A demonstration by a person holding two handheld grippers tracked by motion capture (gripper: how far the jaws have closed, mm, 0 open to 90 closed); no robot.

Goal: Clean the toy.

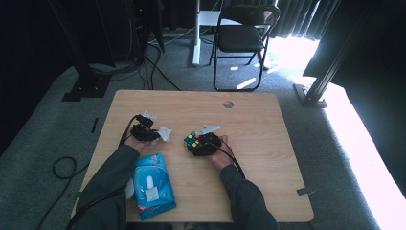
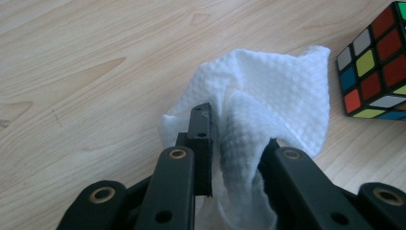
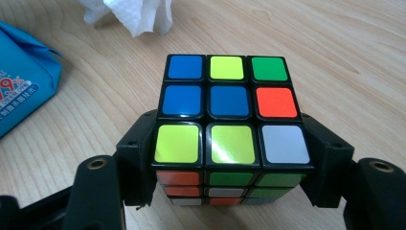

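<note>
A crumpled white wet wipe [image 2: 268, 81] lies on the wooden table [image 1: 258, 124], left of centre. My left gripper [image 2: 237, 143] has a bunched fold of it between its jaws, and the fold touches both pads. In the high view the left gripper [image 1: 146, 130] sits just left of the wipe [image 1: 164, 133]. A scrambled Rubik's cube [image 3: 230, 100] is clamped by its two sides in my right gripper [image 3: 230, 158], with a blue, yellow and green face turned up. The cube [image 1: 191, 140] rests near the table's middle, a short way right of the wipe.
A blue pack of wet wipes [image 1: 151, 184] lies at the front left of the table, beside the left forearm. A small round hole [image 1: 228, 104] marks the far edge. A black folding chair [image 1: 242, 33] stands on the carpet beyond the table.
</note>
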